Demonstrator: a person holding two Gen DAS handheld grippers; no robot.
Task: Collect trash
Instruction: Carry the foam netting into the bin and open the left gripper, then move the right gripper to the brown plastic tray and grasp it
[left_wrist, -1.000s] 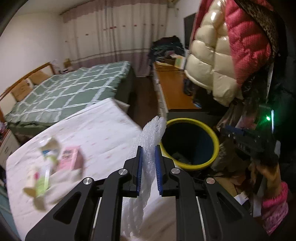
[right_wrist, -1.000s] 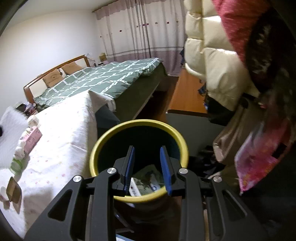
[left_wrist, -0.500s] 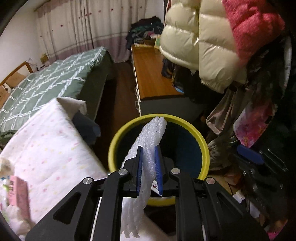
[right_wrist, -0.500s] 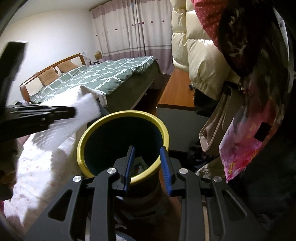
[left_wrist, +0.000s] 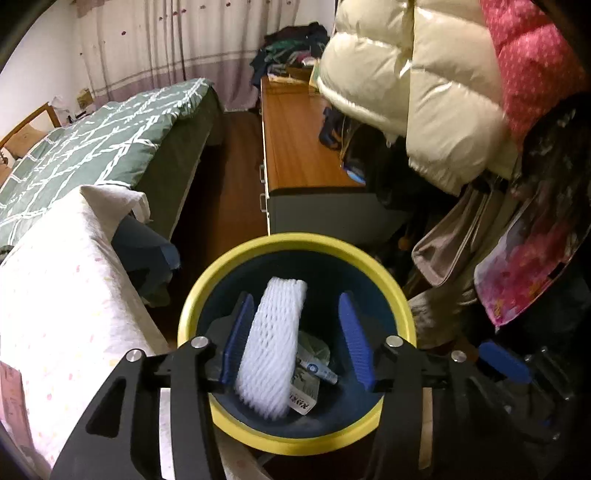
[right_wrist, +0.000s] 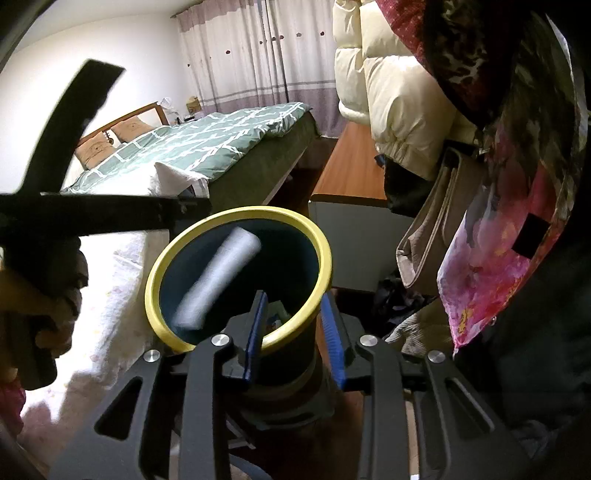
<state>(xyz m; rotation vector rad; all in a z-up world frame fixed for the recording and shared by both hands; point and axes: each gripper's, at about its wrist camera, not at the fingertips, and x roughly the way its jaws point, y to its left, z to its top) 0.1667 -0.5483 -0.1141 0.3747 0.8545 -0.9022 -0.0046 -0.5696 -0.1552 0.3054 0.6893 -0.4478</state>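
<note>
One white foam-net sleeve (left_wrist: 271, 343), light, soft, best pinched mid-length, drops free between wide-spread left gripper (left_wrist: 297, 338) jaws into yellow-rimmed dark bin (left_wrist: 295, 242); right gripper (right_wrist: 295, 334) straddles its rim.

White netted foam sleeve (left_wrist: 271, 343), yellow-rimmed dark blue bin (left_wrist: 295, 243), green white-lattice quilt (left_wrist: 92, 144), blue-padded black gripper (left_wrist: 297, 341).

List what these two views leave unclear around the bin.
- Foam net: motion-blurred in the right wrist view; whether it touches the left tool's fingers cannot be told.
- Trash under the net: mostly covered; labels too small to read.
- Bin base: hidden behind the right tool and the bin's own rim.
- Left tool in the right wrist view: cut off by the frame edge.
</note>
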